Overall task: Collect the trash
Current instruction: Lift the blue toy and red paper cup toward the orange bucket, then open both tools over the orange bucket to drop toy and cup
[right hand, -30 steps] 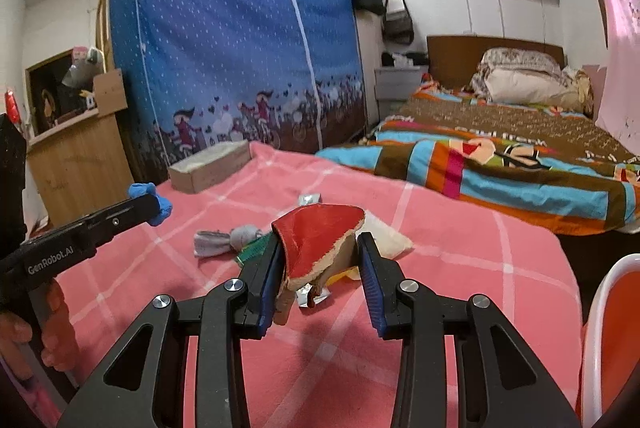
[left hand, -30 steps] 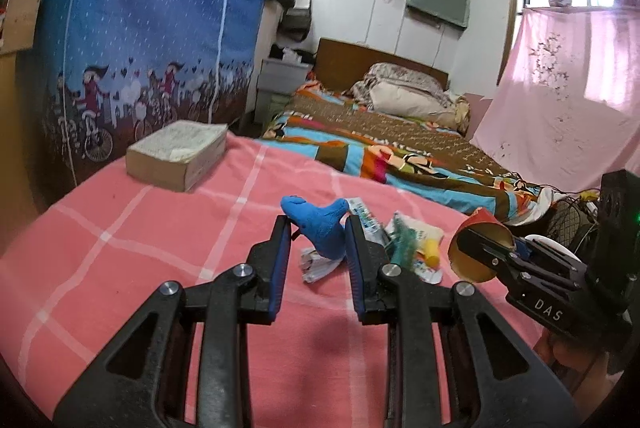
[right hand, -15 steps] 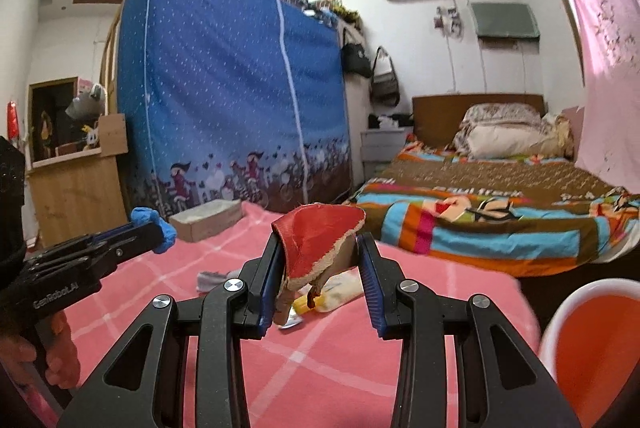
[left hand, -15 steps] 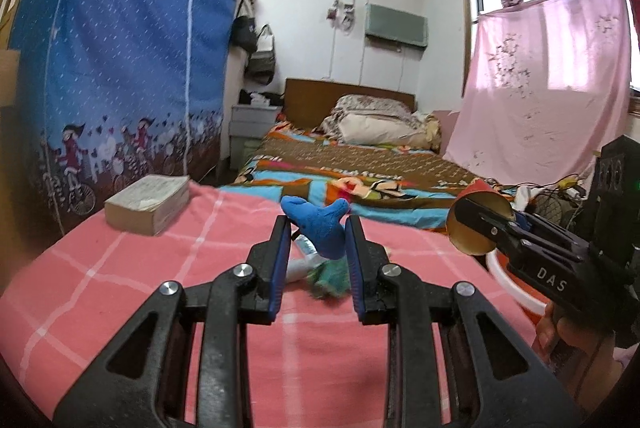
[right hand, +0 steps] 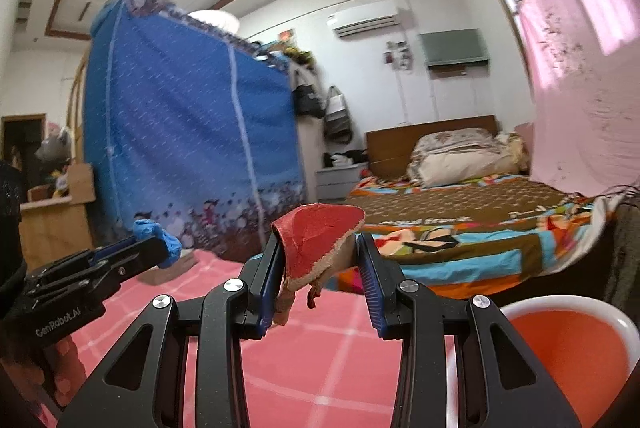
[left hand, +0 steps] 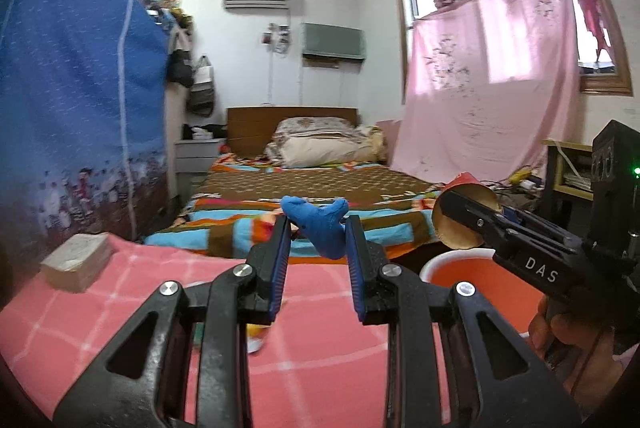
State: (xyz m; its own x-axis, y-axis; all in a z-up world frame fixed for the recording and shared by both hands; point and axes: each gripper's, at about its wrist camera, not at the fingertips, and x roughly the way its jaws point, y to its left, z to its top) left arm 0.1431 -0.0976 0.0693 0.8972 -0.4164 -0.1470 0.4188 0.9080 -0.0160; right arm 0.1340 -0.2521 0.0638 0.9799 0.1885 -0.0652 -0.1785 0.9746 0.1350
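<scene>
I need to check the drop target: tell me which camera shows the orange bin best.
The right wrist view: the orange bin shows its white rim and orange inside at lower right, beside the right gripper holding the torn red cup. In the left wrist view the bin is partly hidden behind the right gripper's arm.

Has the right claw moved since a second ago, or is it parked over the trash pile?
Yes. The right claw, shut on the torn red cup, has lifted and swung right: the pile has left its view and the orange bin now sits just right of it.
</scene>
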